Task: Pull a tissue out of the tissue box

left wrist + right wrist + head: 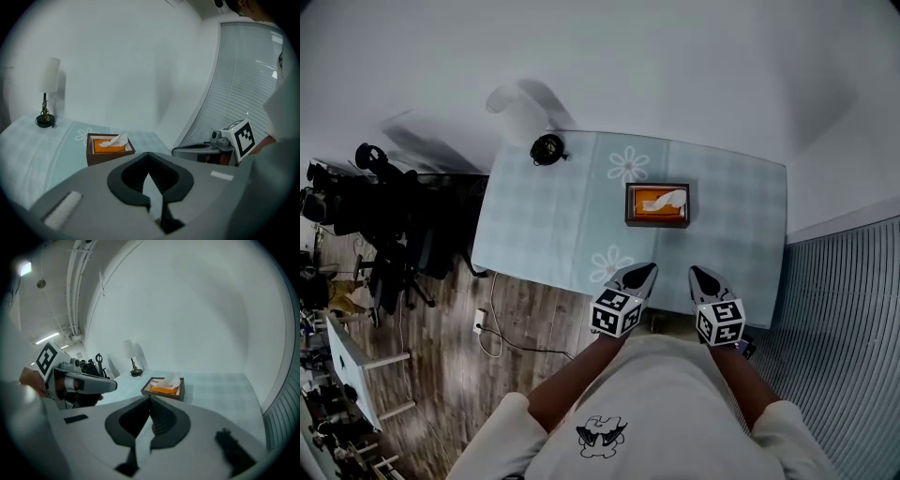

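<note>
A dark brown tissue box [657,204] with an orange top and a white tissue [668,199] sticking up stands on the pale checked table [544,225], right of its middle. Both grippers hover side by side over the table's near edge, short of the box and pointing at it. My left gripper [647,270] has its jaws together with nothing between them, and so does my right gripper [696,273]. In the left gripper view the box [109,149] lies ahead, left of the shut tip [149,153]. The right gripper view shows the box [164,387] just beyond its shut tip [151,398].
A small lamp [547,148] with a black base and a white shade stands at the table's far left corner. Office chairs and equipment [384,234] crowd the wooden floor on the left. A ribbed panel [844,300] runs along the right. A white wall lies behind the table.
</note>
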A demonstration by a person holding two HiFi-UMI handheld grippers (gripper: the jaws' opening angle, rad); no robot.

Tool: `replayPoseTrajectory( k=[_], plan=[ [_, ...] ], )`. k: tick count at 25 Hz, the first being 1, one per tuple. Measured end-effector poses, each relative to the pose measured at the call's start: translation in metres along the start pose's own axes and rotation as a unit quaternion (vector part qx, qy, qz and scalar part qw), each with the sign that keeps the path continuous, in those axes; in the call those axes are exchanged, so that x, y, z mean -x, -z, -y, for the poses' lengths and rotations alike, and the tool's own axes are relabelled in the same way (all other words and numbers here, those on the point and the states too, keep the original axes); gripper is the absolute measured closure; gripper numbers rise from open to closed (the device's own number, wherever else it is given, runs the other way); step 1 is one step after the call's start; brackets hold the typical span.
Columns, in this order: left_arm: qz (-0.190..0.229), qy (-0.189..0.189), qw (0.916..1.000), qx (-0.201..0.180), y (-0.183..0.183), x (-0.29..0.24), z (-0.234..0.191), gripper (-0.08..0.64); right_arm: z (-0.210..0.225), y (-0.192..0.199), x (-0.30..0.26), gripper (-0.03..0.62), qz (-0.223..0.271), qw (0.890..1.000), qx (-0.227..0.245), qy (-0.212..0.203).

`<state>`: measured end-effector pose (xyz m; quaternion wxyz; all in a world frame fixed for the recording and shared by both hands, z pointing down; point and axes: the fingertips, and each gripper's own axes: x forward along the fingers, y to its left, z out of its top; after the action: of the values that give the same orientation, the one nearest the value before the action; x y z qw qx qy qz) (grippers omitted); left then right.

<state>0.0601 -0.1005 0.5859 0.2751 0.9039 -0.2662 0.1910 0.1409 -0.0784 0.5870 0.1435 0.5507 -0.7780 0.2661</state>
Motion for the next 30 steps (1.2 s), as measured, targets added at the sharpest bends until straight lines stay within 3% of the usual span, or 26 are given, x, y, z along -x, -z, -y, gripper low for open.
replayPoseTrajectory(
  k=[18, 30],
  plan=[
    [-0.008, 0.017, 0.9998, -0.001, -0.016, -0.002, -0.031, 0.554, -0.004, -0.03, -0.029, 0.583, 0.002, 1.0, 0.006, 0.024],
    [-0.025, 0.012, 0.9995, 0.014, -0.037, -0.039, -0.073, 0.554, 0.049, -0.049, -0.082, 0.583, -0.028, 0.997, 0.067, 0.037]
  ],
)
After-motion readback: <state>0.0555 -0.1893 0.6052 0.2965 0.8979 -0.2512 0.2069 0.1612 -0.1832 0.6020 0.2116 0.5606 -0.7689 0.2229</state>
